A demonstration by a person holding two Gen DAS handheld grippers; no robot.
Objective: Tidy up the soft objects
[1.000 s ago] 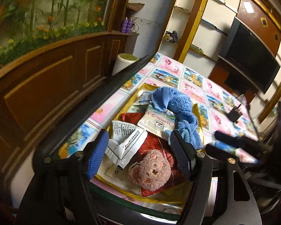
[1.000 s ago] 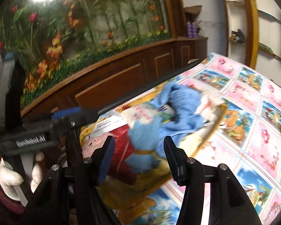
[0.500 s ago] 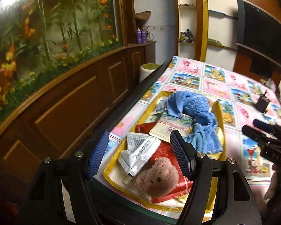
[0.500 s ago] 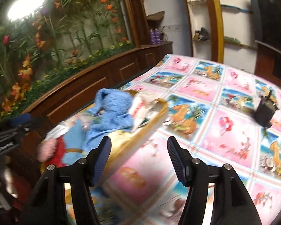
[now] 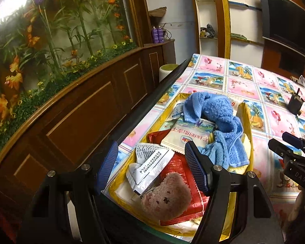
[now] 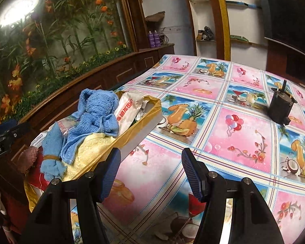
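Left wrist view first: a table [image 5: 242,85] under a bright fruit-and-balloon print cloth, with a dark wood-panelled wall and a glass case of artificial flowers [image 5: 50,30] running along its left. A yellow-lined tray [image 5: 248,122] at the table's near corner holds a blue towel [image 5: 215,113], snack packets [image 5: 189,134] and a pink plush bear [image 5: 166,199]. The left tool [image 5: 152,168] hovers spread, empty, over the packets, the bear just below its fingertips. Over on the right wrist view, the right tool [image 6: 148,172], jaws just opened wider and holding nothing, hangs above bare cloth right of the tray; a black container [image 6: 280,107] stands well apart.
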